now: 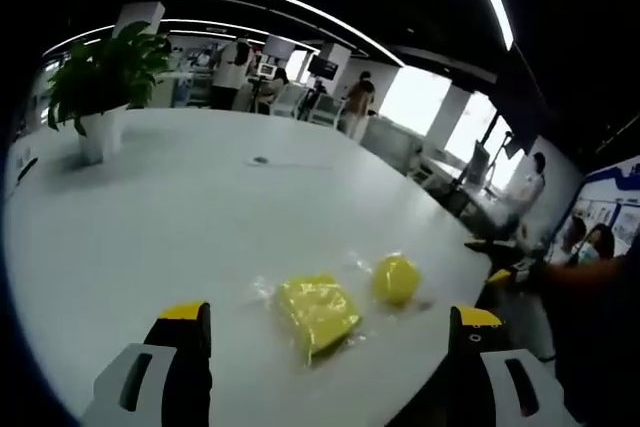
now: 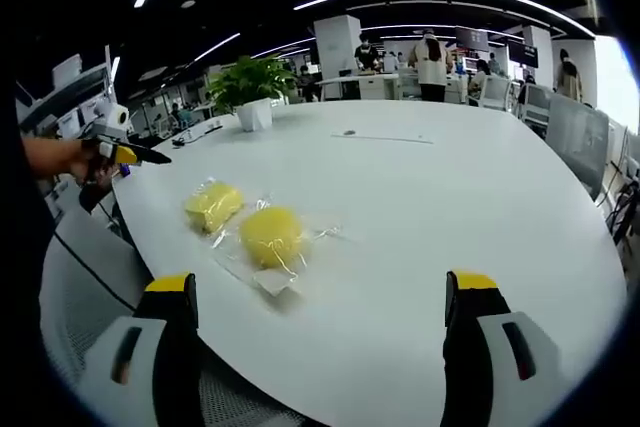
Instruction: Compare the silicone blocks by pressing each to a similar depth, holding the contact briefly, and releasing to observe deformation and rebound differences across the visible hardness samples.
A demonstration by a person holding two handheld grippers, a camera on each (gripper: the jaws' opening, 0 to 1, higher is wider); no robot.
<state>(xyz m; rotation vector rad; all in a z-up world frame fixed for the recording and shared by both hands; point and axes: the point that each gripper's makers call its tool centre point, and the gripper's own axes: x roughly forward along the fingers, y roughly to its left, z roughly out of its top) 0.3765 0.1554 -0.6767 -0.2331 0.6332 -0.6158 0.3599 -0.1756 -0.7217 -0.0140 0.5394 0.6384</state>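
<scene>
Here both grippers' fingers spread wide above two wrapped yellow silicone blocks.

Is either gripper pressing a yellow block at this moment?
No: in the right gripper view both yellow blocks lie untouched in their wrappers on the table.

Left gripper, right gripper: black jaws; yellow tips; grey housings

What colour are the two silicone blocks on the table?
Both silicone blocks are yellow, in clear plastic wrap; clearest in the right gripper view.
</scene>
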